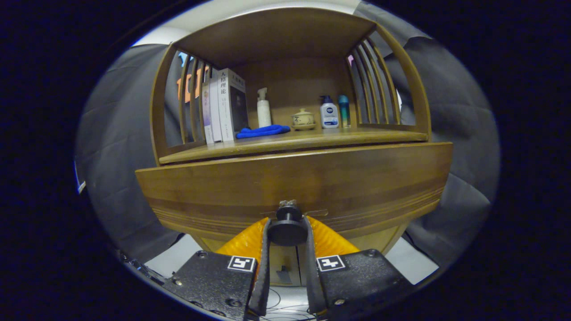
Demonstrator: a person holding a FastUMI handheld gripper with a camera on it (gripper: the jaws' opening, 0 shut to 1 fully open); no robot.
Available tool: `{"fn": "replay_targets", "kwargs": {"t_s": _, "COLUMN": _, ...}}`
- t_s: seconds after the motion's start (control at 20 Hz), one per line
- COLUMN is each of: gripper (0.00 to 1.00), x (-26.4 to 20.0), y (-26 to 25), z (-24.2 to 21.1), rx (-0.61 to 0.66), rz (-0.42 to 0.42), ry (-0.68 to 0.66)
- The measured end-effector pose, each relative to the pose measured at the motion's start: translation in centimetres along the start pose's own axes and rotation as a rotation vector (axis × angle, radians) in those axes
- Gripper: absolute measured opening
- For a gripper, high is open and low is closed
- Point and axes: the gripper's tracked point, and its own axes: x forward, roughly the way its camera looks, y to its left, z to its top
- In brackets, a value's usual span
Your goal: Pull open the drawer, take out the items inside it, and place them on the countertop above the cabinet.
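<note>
- The gripper (287, 232) was closed on the drawer knob (287, 228), one finger pressed to each side of the round knob.
- The knob stood out from the drawer front (294, 183), a wide wooden panel directly ahead at 12 o'clock from the fingers.
- The drawer front sat forward of the countertop (290, 141) edge above it; how far it was pulled out could not be told.
- On the countertop stood upright books (224, 107) at 11 o'clock, a blue cloth (262, 131) beside them, a white pump bottle (263, 108), a small lidded pot (303, 119), and two bottles (334, 112) at 1 o'clock.
</note>
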Motion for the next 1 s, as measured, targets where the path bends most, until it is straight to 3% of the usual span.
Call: {"fn": "replay_targets", "kwargs": {"t_s": 1.0, "gripper": 0.37, "x": -8.1, "y": 0.1, "z": -3.4, "rx": -0.003, "rz": 0.012, "ry": 0.042}}
